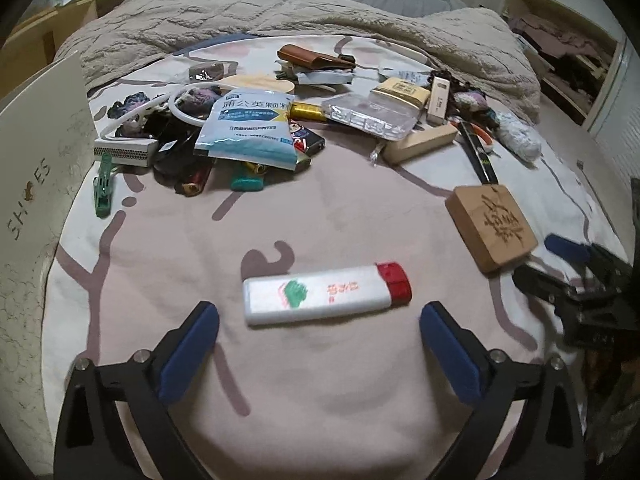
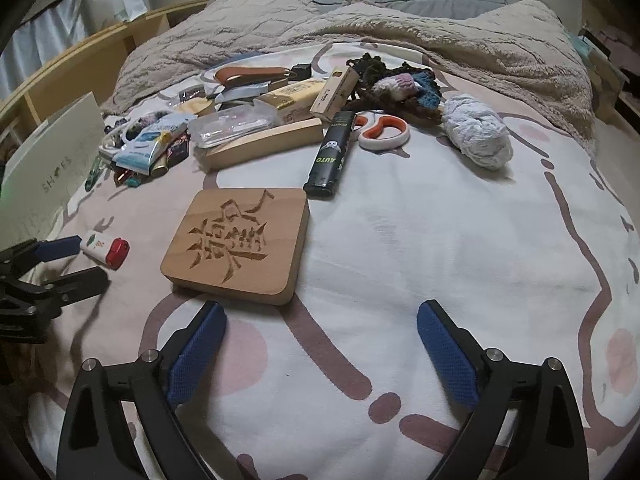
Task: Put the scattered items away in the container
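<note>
With both grippers spread wide and empty, left gripper (image 1: 319,322) straddles the white lighter (image 1: 326,293), likely lining up a pick; right gripper (image 2: 321,326) hangs just short of the wooden block (image 2: 236,245) beside the lighter.

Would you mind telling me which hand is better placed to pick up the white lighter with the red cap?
The left. The left gripper is open with the lighter lying just ahead between its fingers, while the right gripper faces the carved wooden block.
</note>
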